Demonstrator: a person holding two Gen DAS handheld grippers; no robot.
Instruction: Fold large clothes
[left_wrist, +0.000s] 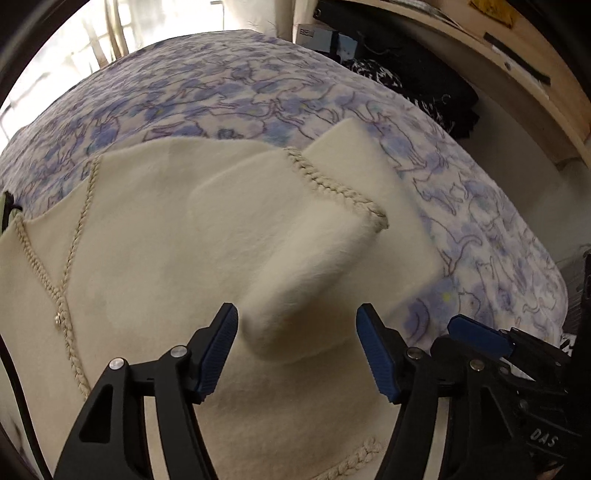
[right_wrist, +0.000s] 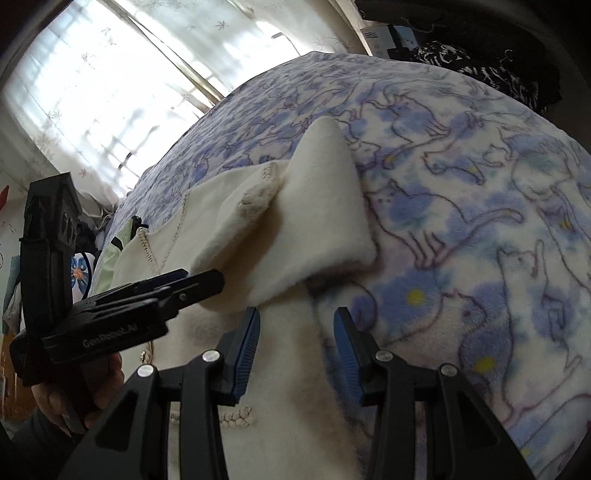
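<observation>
Two grippers held over cream garment (left_wrist: 155, 258), spread on cat-print blanket (left_wrist: 258, 85). Left gripper (left_wrist: 297, 350) fingers parted, nothing gripped; folded sleeve (left_wrist: 310, 254) seen between them, untouched. Right gripper (right_wrist: 297, 347) parted above garment's edge beside blanket, nothing clamped.

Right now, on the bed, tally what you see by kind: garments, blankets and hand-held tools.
Cream garment, its sleeve folded across it: 1
Blue cat-print blanket: 1
Tools: 2, the left tool and the right tool, both open
Total: 4
</observation>
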